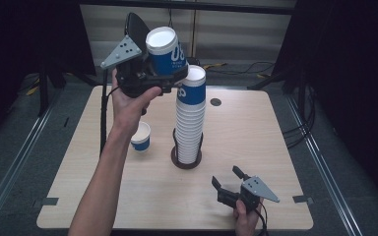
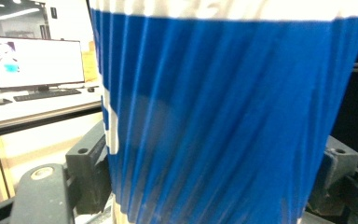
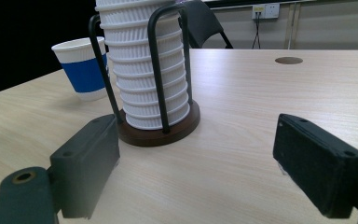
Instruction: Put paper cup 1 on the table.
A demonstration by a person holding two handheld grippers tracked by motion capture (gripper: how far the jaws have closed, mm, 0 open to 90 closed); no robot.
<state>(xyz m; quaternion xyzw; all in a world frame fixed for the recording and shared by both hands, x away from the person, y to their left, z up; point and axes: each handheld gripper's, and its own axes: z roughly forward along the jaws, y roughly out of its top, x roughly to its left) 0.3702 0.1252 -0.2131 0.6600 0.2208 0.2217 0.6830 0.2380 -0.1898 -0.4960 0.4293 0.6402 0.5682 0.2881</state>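
Observation:
My left gripper (image 1: 172, 69) is raised above the table's far left, shut on a blue-and-white paper cup (image 1: 165, 49) that tilts just left of the top of the stack. In the left gripper view that cup (image 2: 233, 116) sits pressed between the two black jaws. A tall stack of the same cups (image 1: 191, 113) stands in a black wire holder with a round brown base (image 3: 158, 133). One single cup (image 1: 141, 136) stands upright on the table to the left of the holder. Near the front edge, my right gripper (image 1: 226, 175) rests open, nothing between its pads (image 3: 91, 168), and it points at the holder.
The wooden table (image 1: 256, 147) has a round cable hole (image 1: 215, 102) at the back right of the stack. A black pole (image 1: 103, 118) rises at the table's left side. A desk with a lit monitor (image 2: 37, 60) stands beyond.

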